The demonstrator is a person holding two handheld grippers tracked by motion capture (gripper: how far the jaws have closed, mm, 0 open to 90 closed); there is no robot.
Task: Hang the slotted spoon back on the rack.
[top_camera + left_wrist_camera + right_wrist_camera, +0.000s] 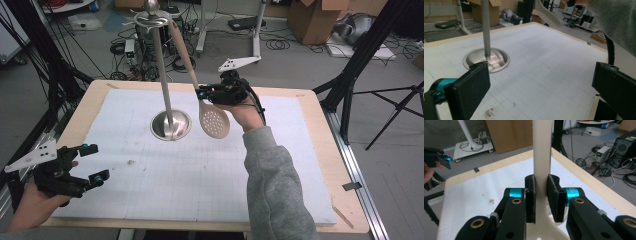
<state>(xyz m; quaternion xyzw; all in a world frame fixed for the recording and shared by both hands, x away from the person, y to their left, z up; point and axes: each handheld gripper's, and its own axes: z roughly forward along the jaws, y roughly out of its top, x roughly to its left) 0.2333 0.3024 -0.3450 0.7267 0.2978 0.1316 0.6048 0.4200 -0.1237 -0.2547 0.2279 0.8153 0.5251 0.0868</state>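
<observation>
A cream slotted spoon (pixel 214 120) hangs bowl-down above the white mat, its long handle slanting up to the top ring of a metal stand (pixel 165 85). I cannot tell whether the handle end rests on the ring. My right gripper (pixel 202 93) is shut on the handle just above the bowl. In the right gripper view the pads (pixel 554 195) press both sides of the spoon handle (pixel 541 157). My left gripper (pixel 96 162) hovers open near the table's front left corner, nothing between its fingers (pixel 469 90). The stand's round base (pixel 486 58) lies ahead of it.
The white gridded mat (pixel 175 180) covers most of the wooden table (pixel 320 150). A small dirt spot (pixel 489 112) marks the mat near the left gripper. Cables, boxes and tripod legs stand on the floor beyond the table.
</observation>
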